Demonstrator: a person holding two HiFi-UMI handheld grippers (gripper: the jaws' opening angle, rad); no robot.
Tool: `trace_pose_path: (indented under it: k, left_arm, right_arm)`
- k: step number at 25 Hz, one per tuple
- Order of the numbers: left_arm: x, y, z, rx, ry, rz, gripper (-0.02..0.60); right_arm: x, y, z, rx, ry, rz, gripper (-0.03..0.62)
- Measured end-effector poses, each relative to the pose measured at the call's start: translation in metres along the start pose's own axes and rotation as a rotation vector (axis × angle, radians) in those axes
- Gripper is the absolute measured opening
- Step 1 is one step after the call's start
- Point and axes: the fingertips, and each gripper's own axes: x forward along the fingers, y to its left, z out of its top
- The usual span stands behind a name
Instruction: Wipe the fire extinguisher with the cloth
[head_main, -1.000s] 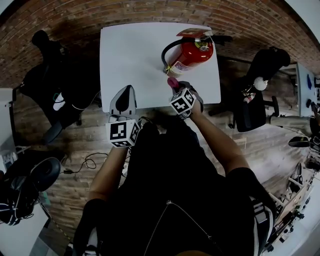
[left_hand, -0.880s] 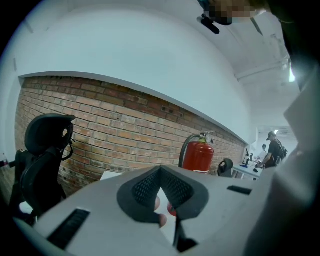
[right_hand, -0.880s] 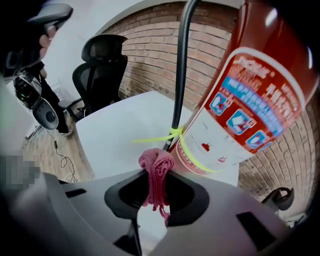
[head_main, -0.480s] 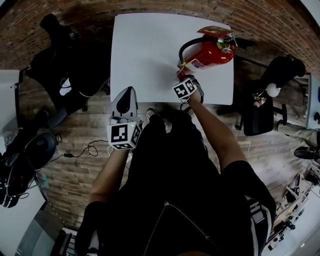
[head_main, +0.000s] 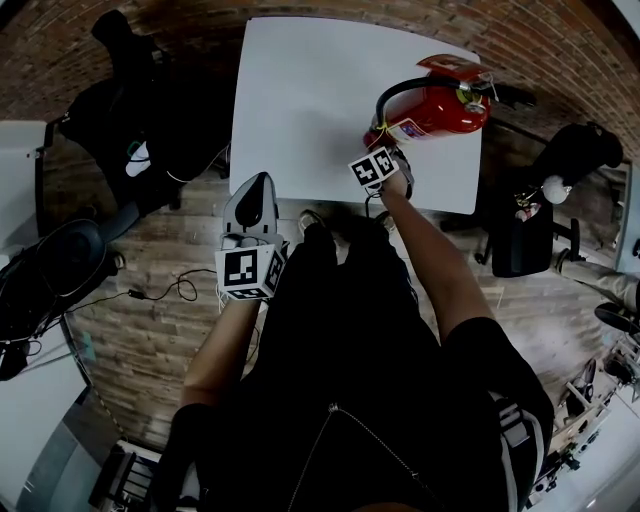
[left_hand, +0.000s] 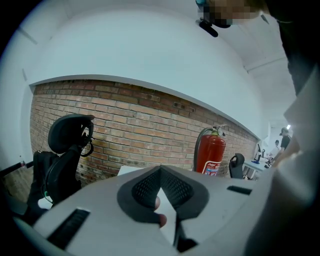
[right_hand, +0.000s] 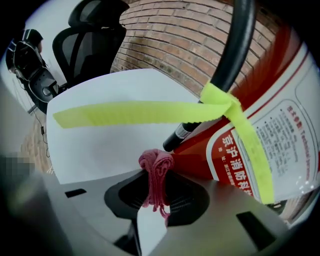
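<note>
**Stock entry: pink cloth at the base of the fire extinguisher**

- Tabletop (head_main: 300, 100): white and rectangular, set on a plank floor beside a brick wall.
- Fire extinguisher (head_main: 440, 108): red cylinder with a printed white label. It stands upright near the tabletop's far right corner, as the left gripper view shows.
- Hose (right_hand: 231, 65): black, running down the cylinder's side, with its nozzle low by the base.
- Strap (right_hand: 150, 112): yellow-green, tied round the hose, one tail lying across the label.
- Right tool (right_hand: 156, 192): jaws pressed together on the cloth (right_hand: 156, 167). The cloth is a bunched pink fold sticking out past the tips, right at the extinguisher's lower body just beside the nozzle. Whether they touch cannot be told.
- Left tool (head_main: 250, 205): jaws pressed together with nothing between them. It is held off the tabletop's near edge, over the floor, well apart from the extinguisher.
- Office chair (left_hand: 67, 145): black, left of the tabletop.
</note>
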Motion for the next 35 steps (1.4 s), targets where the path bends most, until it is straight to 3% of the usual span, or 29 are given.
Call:
trace_pose_path:
  k: [10, 21, 35]
  left_arm:
    - [-0.003, 0.003, 0.006, -0.005, -0.020, -0.002, 0.010]
    - [-0.002, -0.008, 0.010, -0.004, -0.038, -0.032, 0.009]
    - [0.002, -0.018, 0.021, -0.002, -0.066, -0.055, 0.011]
  right_arm:
    - [-0.023, -0.008, 0.002, 0.020, -0.012, -0.016, 0.101]
    - [-0.065, -0.022, 0.014, -0.085, -0.064, -0.107, 0.101]
    - [-0.099, -0.035, 0.016, -0.112, -0.064, -0.131, 0.101]
